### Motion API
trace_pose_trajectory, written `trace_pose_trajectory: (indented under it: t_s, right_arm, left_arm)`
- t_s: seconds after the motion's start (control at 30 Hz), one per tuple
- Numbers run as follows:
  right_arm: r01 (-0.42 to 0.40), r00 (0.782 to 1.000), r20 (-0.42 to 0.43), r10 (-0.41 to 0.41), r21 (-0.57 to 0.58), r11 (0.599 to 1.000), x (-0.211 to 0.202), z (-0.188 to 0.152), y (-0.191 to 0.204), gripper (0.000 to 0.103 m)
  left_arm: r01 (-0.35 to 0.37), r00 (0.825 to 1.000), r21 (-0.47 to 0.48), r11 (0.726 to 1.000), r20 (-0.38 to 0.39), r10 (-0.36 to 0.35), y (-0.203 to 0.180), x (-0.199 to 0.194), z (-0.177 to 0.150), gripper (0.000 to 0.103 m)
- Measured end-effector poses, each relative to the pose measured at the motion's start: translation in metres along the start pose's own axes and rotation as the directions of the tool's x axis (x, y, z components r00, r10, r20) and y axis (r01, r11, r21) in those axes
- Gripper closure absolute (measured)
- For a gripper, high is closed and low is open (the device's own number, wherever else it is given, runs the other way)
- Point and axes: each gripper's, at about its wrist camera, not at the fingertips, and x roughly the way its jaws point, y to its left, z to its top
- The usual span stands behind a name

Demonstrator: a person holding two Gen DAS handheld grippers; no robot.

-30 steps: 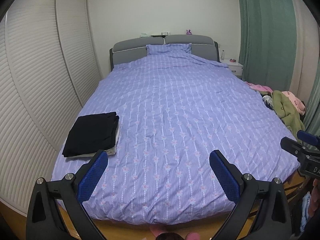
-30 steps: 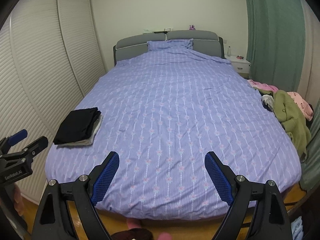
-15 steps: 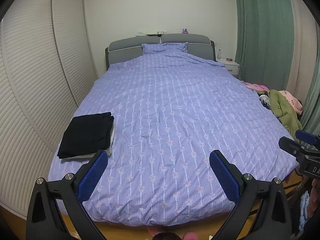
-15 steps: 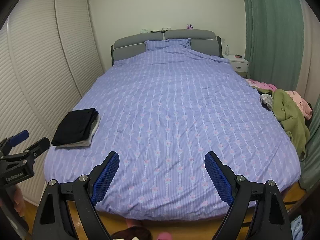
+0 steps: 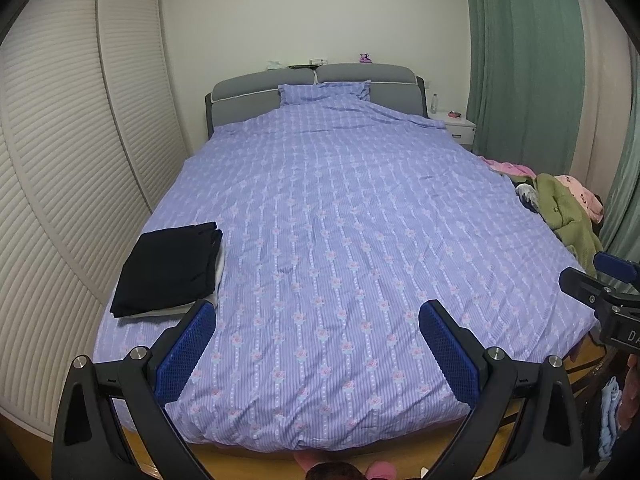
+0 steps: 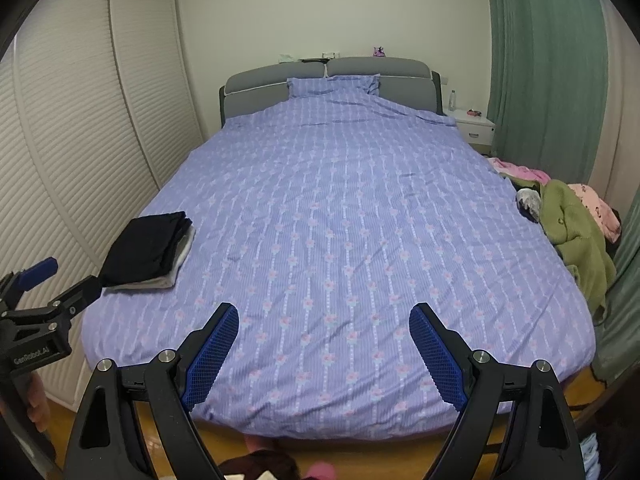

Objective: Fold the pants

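A folded stack of dark pants (image 5: 168, 268) (image 6: 150, 246) on lighter folded cloth lies at the near left corner of the bed. A heap of unfolded clothes (image 5: 564, 210) (image 6: 572, 228), green and pink, sits at the bed's right edge. My left gripper (image 5: 316, 314) hangs open above the foot of the bed with nothing between its blue pads. My right gripper (image 6: 322, 314) is likewise open and empty over the foot of the bed. Each gripper also shows at the edge of the other's view.
The bed's purple flowered duvet (image 5: 340, 220) spreads wide and flat between the stack and the heap. White slatted wardrobe doors (image 5: 60, 160) run along the left. Green curtains (image 5: 516, 60) and a white nightstand (image 5: 460, 126) stand at the right. Wooden floor (image 6: 360, 456) lies below the bed's foot.
Both views have drifted slightly; the bed sits a little lower and further right in the left wrist view. Both grippers stay open and empty.
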Motion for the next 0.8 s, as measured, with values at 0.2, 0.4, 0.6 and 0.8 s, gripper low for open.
trace_pose_trajectory:
  t_s: [0.2,0.4,0.6,0.8]
  right_arm:
    - [0.002,1.000,-0.001,-0.002,0.004,1.000,-0.002,0.000,-0.003,0.015]
    - [0.013,1.000,0.002,-0.013,0.002,1.000,-0.003,-0.001,-0.005,0.015]
    - [0.018,1.000,0.001,-0.018,0.003,1.000,-0.005,-0.001,-0.009,0.015]
    - [0.023,1.000,0.001,-0.023,0.003,1.000,-0.005,-0.001,-0.010,0.015]
  left_arm:
    - [0.002,1.000,0.001,1.000,0.007,-0.002,-0.002,0.000,0.001,0.000]
    - [-0.006,1.000,0.011,1.000,0.012,0.006,-0.008,-0.001,0.000,0.000]
    - [-0.006,1.000,0.010,1.000,0.014,0.006,-0.011,-0.001,-0.001,0.000]
    - [0.001,1.000,0.010,1.000,0.011,-0.001,-0.010,-0.001,-0.001,0.000]
